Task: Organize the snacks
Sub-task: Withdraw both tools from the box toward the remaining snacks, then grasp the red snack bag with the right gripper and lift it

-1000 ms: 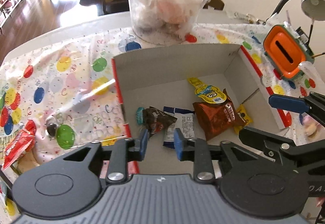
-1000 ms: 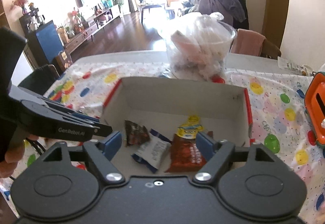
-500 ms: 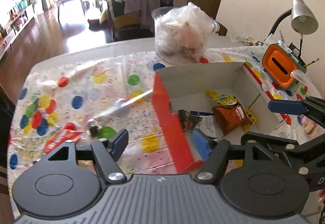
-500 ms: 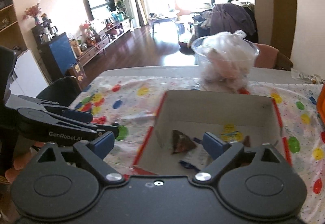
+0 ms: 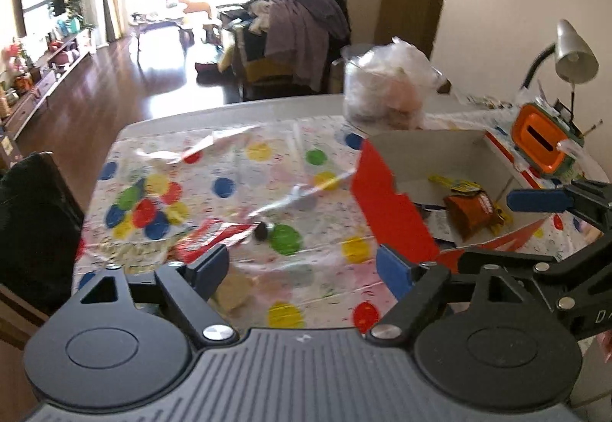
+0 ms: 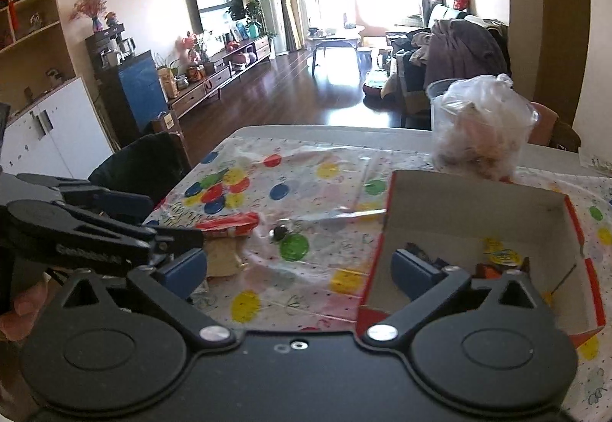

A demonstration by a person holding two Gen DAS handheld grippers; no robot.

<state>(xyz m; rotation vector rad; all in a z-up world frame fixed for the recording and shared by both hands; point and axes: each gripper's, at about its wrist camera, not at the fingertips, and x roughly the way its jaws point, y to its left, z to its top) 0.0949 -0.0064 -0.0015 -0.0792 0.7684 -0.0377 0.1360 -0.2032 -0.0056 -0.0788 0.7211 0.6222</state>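
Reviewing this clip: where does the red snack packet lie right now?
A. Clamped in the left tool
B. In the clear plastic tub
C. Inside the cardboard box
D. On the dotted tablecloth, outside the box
D. The red snack packet lies flat on the dotted tablecloth, left of the cardboard box, and the left tool is open and holds nothing.

My table [image 5: 237, 114] wears a polka-dot cloth [image 5: 244, 192]. On it, right of frame, sits the red-sided box [image 5: 386, 200]; a red snack packet [image 5: 214, 236] and a small dark candy [image 5: 262, 231] lie lower centre; a clear tub [image 5: 386, 89] stands upper right.
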